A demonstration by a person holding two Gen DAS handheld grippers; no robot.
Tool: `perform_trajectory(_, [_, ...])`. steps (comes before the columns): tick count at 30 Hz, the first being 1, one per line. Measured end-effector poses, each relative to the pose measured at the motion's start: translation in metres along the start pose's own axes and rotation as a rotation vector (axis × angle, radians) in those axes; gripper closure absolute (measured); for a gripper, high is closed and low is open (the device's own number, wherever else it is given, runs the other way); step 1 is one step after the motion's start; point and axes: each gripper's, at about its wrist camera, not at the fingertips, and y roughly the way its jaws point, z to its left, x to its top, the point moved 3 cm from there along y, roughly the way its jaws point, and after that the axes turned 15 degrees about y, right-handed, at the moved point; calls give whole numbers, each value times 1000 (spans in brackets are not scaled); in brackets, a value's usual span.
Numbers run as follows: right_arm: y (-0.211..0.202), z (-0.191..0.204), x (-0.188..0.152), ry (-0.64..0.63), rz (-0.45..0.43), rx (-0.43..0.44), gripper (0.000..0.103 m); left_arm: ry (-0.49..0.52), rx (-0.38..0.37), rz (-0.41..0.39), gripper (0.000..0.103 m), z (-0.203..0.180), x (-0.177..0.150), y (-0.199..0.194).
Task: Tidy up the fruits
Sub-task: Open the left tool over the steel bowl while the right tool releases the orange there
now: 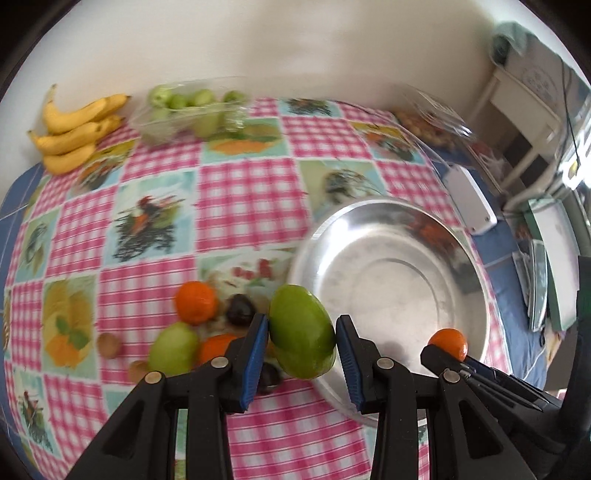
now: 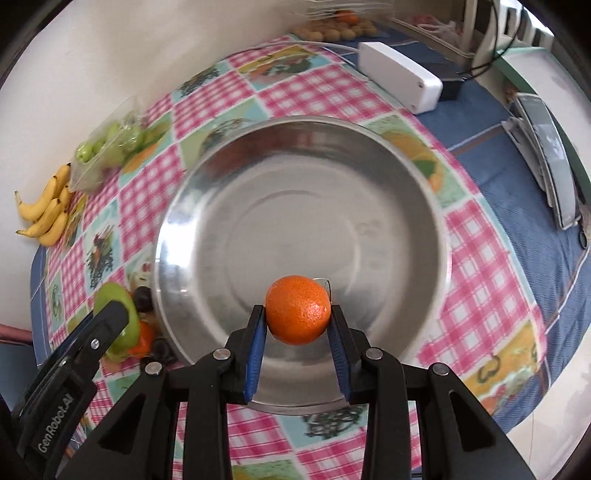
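My left gripper (image 1: 302,332) is shut on a green mango-like fruit (image 1: 302,330), held just left of the steel bowl's rim (image 1: 306,243). Over the inside of the same steel bowl (image 2: 207,184), my right gripper (image 2: 298,317) is shut on an orange (image 2: 297,314). The bowl holds nothing. Loose fruit lies on the cloth left of the bowl: an orange (image 1: 195,302), a green fruit (image 1: 173,348), a dark plum (image 1: 240,309) and small brown fruits (image 1: 109,345). The right gripper with its orange (image 1: 448,344) shows in the left wrist view too.
Bananas (image 1: 74,133) and a clear tray of green fruit (image 1: 184,110) lie by the far wall. A second clear tray with brown fruit (image 2: 332,31) and a white box (image 2: 399,79) stand beyond the bowl. Flat items (image 2: 550,155) lie on the blue cloth at right.
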Motion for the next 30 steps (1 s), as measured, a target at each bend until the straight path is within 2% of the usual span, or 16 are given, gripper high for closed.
perform_trajectory(5, [7,-13,-2,20,33,-18,68,16,-9,35,63,-10,-4,18])
perform_trajectory(16, [13,-7,-8,7,60,-20,68,25,-8,8,62,-12,-6,8])
perform_trajectory(19, [9,-7,-7,16,41,-17,62,18,12,4,61,-8,-6,4])
perform_trajectory(20, [7,-8,-6,25,37,-3,56,13,19,5,61,-5,-6,3])
perform_trajectory(21, [6,-8,-5,30,33,4,46,10,27,8,57,-3,-7,3])
perform_trajectory(23, [3,-10,-4,37,18,10,36,-4,53,16,45,4,-9,2])
perform_trajectory(26, [2,-10,-3,43,18,21,34,-28,72,27,40,14,-11,2])
perform_trajectory(28, [4,-10,-3,44,22,22,26,-45,96,32,27,20,-13,3])
perform_trajectory(30, [4,-9,-2,38,22,19,22,-60,111,35,23,28,-15,3])
